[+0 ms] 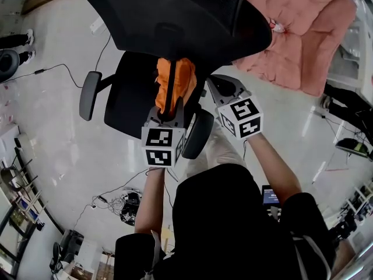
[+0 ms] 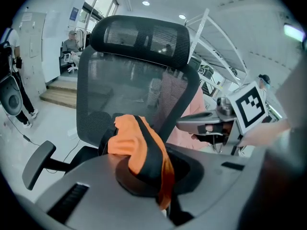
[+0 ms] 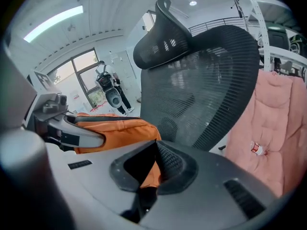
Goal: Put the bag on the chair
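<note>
Bag location: The orange bag (image 1: 175, 80) is held at the centre of the head view, over the seat of the black chair (image 1: 125, 95) and just below the backrest (image 1: 175, 10) in the frame. Whether the seat is touched cannot be told.
Left gripper: The left gripper (image 1: 169, 111) is clamped on the bag's orange cloth and black strap (image 1: 171, 89).
Right gripper: The right gripper (image 1: 210, 86) is closed on a fold of orange cloth at the bag's right edge.
Handling: The bag is judged soft, light and limp. Its cloth is bunched and slumped, and little risk of breakage is expected. Thin cloth could slip between the pads.
Best hold: The strap or a thick gathered fold is favoured.
Long axis: It is laid up and down the head view, from the left jaws towards the backrest, with the strap along it.
Opening: Which end is the mouth cannot be told.
</note>
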The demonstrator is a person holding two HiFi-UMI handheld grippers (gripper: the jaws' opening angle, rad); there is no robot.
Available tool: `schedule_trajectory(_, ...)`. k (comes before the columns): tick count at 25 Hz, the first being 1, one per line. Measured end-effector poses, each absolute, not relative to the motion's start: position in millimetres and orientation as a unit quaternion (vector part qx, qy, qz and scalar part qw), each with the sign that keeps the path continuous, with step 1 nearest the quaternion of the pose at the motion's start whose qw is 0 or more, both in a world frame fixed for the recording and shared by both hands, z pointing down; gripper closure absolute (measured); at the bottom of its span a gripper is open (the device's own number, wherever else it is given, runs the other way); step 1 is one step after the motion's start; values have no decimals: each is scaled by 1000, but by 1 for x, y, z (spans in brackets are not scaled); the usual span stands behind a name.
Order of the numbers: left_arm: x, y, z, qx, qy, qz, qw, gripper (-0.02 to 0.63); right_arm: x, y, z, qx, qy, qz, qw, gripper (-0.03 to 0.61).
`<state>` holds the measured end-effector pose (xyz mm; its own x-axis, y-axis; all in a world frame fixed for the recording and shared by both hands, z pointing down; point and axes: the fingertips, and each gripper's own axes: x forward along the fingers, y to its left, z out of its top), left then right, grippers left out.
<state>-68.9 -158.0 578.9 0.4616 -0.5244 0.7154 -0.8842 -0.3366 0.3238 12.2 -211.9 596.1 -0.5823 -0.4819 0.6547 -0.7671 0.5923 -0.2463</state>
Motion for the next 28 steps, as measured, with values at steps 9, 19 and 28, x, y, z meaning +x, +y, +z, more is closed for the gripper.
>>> schedule_trajectory(9,-79,-188,589,784,-440,269,344,600,2,-228,609,362,-847,272,278,577)
schedule_trajectory(19,-90,-211,603,793,-426,296,319,600,-16,-241,628,349,-847,284,283,577)
schedule_trajectory(28,-104,-234,612,800,-420,308,298,600,-30,-249,644,338,-847,295,287,577)
